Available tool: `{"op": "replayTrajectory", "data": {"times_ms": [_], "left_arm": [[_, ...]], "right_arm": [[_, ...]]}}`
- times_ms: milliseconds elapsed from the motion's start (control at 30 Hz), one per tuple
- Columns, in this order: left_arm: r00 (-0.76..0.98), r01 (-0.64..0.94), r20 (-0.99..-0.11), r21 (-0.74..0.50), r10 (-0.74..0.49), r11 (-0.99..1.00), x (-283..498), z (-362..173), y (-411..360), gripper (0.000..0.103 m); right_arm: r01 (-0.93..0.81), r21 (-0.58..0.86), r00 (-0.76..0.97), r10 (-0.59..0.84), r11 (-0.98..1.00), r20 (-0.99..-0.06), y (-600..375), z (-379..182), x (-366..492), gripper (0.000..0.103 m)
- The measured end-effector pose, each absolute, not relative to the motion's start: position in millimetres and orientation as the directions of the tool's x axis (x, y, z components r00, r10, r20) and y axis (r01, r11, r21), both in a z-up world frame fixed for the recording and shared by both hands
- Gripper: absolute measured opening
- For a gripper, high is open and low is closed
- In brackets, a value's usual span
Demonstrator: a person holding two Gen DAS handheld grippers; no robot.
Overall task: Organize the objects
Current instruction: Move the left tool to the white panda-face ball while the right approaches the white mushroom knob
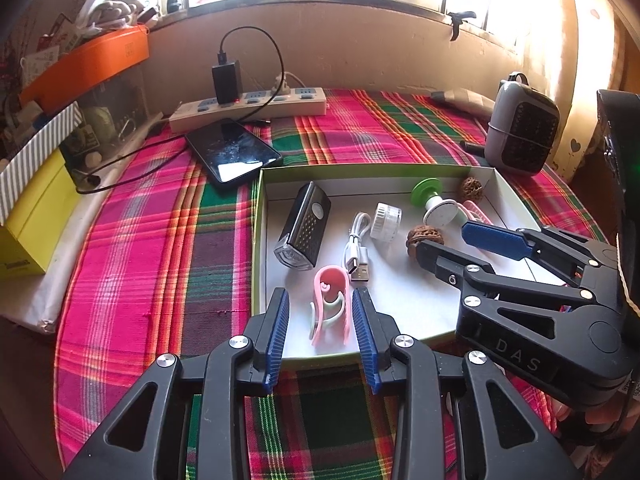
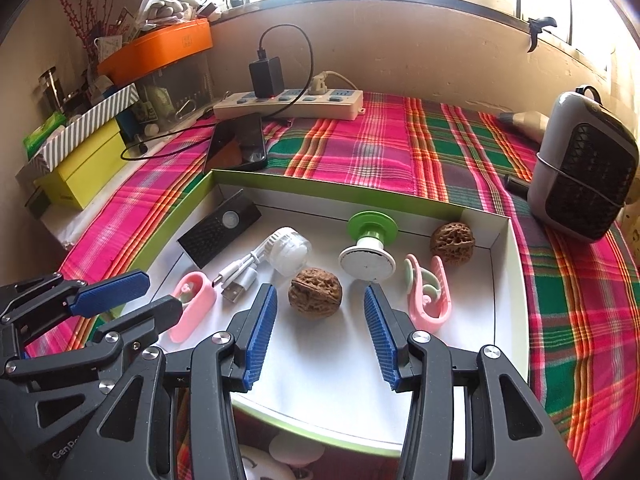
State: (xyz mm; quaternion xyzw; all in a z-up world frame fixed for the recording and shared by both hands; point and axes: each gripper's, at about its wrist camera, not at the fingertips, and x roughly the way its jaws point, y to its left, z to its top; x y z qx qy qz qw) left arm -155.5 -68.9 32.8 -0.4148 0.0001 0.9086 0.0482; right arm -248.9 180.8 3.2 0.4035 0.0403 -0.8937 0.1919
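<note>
A white tray [image 1: 264, 240] on a plaid cloth [image 1: 140, 240] holds two walnuts, two pink clips, a cable, a jar; sorting looks largely done. Left gripper [image 1: 320, 304] has fingers apart around a clip [image 1: 330, 300], not pinching; right gripper [image 2: 320, 308] is spread near a walnut [image 2: 316, 292], empty.

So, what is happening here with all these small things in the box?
A person holds two grippers over a shallow box on a plaid cloth. The left gripper is open, its fingers on either side of a pink clip that lies in the box. The right gripper is open too, just short of a walnut. A light, a cable, a second walnut and another clip already lie inside.
</note>
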Motion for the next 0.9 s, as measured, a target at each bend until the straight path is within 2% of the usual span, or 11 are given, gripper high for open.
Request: {"op": "replayTrajectory", "data": {"times_ms": [133, 900], "left_arm": [[-0.664, -0.084, -0.744, -0.032, 0.080, -0.996, -144, 35, -71, 0.031], [-0.701, -0.079, -0.708, -0.035, 0.080, -0.996, -92, 49, -101, 0.031]], "right_arm": [[0.374, 0.075, -0.608, -0.306, -0.924, -0.732, 181, 6, -243, 0.055], [0.341, 0.065, -0.658, -0.288, -0.938, -0.696, 191, 23, -199, 0.056]]}}
